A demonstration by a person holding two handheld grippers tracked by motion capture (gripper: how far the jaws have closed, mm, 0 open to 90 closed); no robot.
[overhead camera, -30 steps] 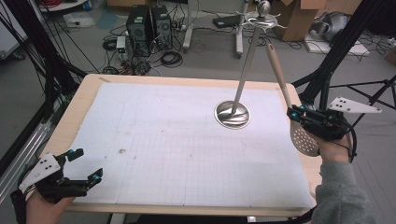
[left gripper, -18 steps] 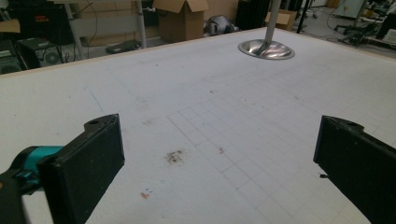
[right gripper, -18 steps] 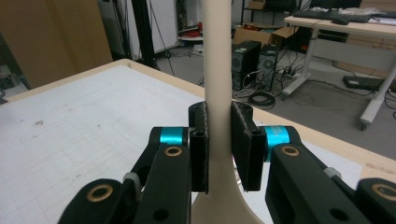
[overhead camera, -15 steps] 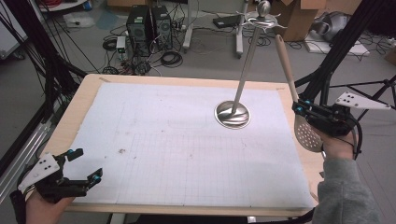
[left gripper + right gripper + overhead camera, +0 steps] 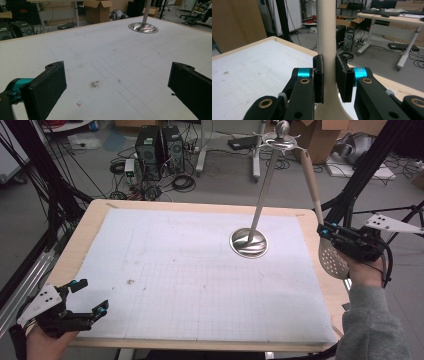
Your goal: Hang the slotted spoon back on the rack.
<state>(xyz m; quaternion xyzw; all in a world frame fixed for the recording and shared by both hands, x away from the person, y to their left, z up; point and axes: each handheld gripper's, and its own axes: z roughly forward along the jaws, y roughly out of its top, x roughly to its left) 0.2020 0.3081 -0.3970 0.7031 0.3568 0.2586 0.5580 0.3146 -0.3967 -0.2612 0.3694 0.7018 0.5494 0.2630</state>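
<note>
A metal stand rises from its round base [image 5: 248, 243] on the white mat to a hooked top [image 5: 281, 132]. A slotted spoon has a long beige handle [image 5: 311, 177] whose upper end is close to the stand's right hook. I cannot tell whether they touch. My right gripper [image 5: 322, 231] is shut on the handle just above the perforated head [image 5: 334, 261], over the table's right edge. In the right gripper view the pads [image 5: 319, 75] squeeze the beige handle [image 5: 326, 32]. My left gripper [image 5: 91, 295] is open at the near left corner, with nothing between its jaws [image 5: 117, 85].
The wooden table [image 5: 85, 227] carries a white gridded mat [image 5: 190, 280] with a small dark stain [image 5: 94, 84]. The stand's base [image 5: 143, 27] shows far ahead in the left gripper view. Computer towers [image 5: 160, 145], cables and cardboard boxes lie on the floor beyond.
My right gripper has carried the slotted spoon a little to the right and away; the handle's upper end has swung right, away from the pole. The left gripper has stayed put.
</note>
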